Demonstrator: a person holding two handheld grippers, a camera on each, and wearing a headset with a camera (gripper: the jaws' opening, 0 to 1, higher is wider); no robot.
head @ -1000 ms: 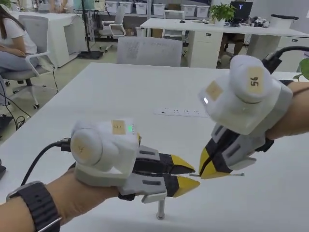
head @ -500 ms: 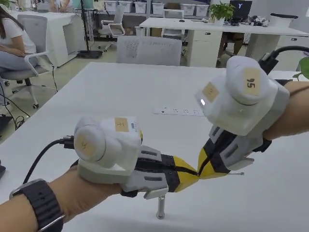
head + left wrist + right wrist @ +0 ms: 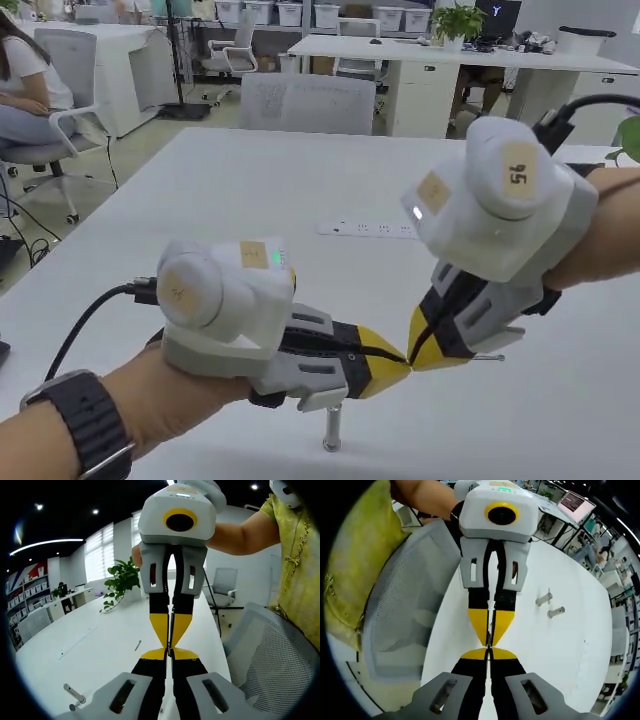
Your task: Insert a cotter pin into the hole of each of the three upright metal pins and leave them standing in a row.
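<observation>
My left gripper (image 3: 397, 364) and right gripper (image 3: 414, 352) meet tip to tip just above the white table (image 3: 250, 190). Both are shut, and a thin cotter pin (image 3: 171, 630) shows as a sliver between their yellow tips. In the left gripper view my own jaws (image 3: 170, 654) point at the right gripper (image 3: 170, 644). In the right gripper view my own jaws (image 3: 490, 653) face the left gripper (image 3: 490, 642). One upright metal pin (image 3: 331, 430) stands under the left gripper. Two metal pins (image 3: 544, 598) (image 3: 556, 612) stand side by side on the table. A spare cotter pin (image 3: 488, 357) lies beside the right gripper.
A power strip (image 3: 365, 230) lies mid-table. A grey mesh chair (image 3: 308, 102) stands at the far edge, another (image 3: 400, 605) by the near edge. A potted plant (image 3: 120, 582) sits at the table's end. A person sits at far left (image 3: 25, 90).
The left gripper's jaws, open a second ago, have shut at the right gripper's tips. Both grippers have drawn slightly together; the pins have not moved.
</observation>
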